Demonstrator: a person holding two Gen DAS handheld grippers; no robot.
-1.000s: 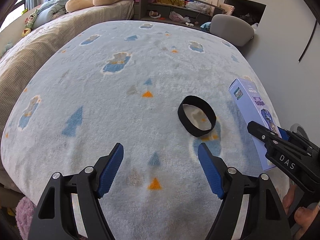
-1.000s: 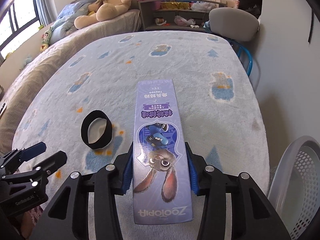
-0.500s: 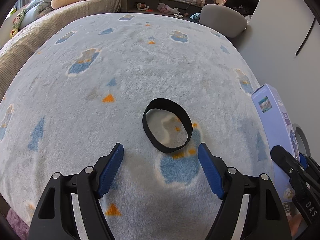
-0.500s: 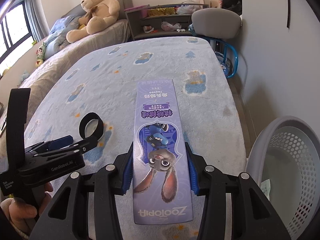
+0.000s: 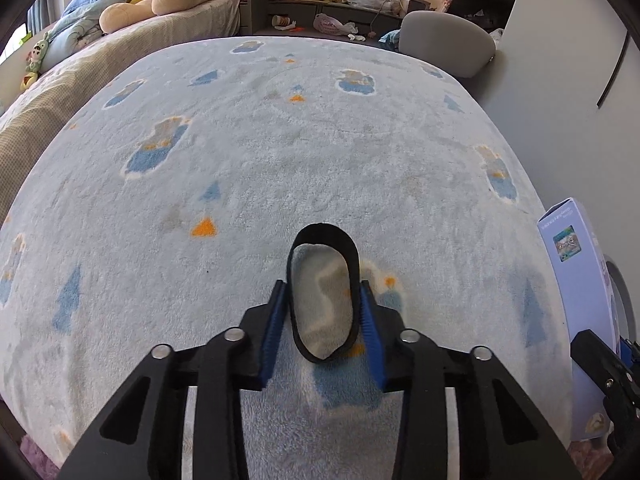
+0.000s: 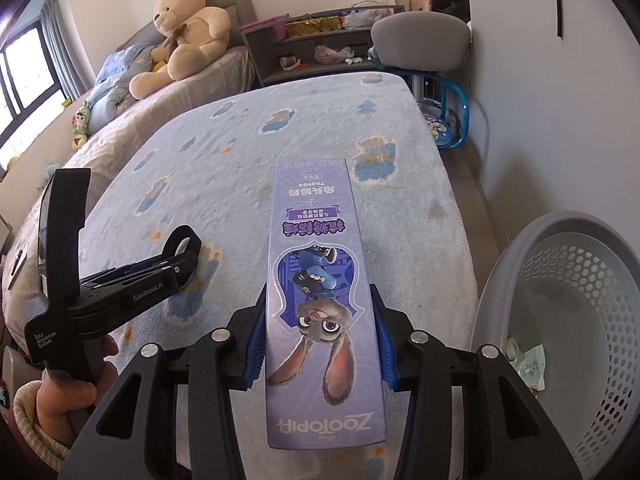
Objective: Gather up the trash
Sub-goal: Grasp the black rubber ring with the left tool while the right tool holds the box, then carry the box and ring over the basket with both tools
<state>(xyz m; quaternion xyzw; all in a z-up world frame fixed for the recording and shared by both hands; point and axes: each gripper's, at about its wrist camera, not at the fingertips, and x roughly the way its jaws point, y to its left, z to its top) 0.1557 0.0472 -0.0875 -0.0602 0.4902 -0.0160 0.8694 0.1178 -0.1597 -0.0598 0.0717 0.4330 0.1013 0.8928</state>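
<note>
soft black band (image 5: pixel 322 296) squeezed oval on fluffy blanket (image 5: pixel 280 168)

The blanket (image 5: pixel 280 152) is left bare over most of its far and left spread, so open room for passing is found there. Its near middle is taken up by the black band (image 5: pixel 322 294), which is flanked by the closing jaws of the left gripper (image 5: pixel 323 312). The right side is blocked by the long box (image 6: pixel 318 280) and, past the blanket's edge, by the basket (image 6: pixel 560 236). The far end is closed off by a chair (image 6: pixel 420 42) and shelves (image 6: pixel 288 48).
</note>
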